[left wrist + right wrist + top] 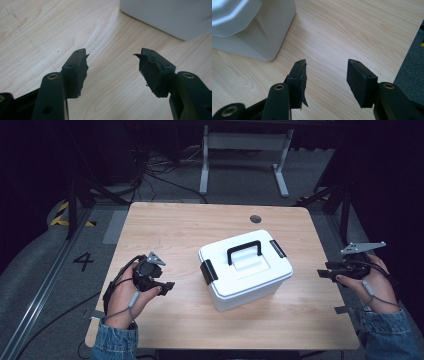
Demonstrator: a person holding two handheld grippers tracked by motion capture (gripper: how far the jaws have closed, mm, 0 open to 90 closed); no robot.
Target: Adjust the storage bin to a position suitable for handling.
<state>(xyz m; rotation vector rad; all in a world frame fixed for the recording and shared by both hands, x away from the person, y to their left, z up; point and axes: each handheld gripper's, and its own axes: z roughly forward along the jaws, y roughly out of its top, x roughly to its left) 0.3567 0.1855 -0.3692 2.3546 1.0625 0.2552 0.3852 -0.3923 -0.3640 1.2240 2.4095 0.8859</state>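
Observation:
A white lidded box (245, 270) with a black handle (244, 252) and black side latches stands in the middle of the wooden table (165, 227). My left gripper (169, 286) rests low over the table to the box's left, held in a hand, jaws open and empty. In the left gripper view the gripper (111, 59) has bare wood between its jaws and the box's corner (172, 15) lies ahead at upper right. My right gripper (324, 273) hovers at the table's right edge, pointing at the box. Its jaws (327, 65) stand open and empty, with the box (249, 27) at upper left.
A small dark hole (255, 218) marks the table's far side. Grey carpet (412, 72) lies past the right edge. Behind the table are a white desk frame (240, 150), cables and black tripod legs on the floor.

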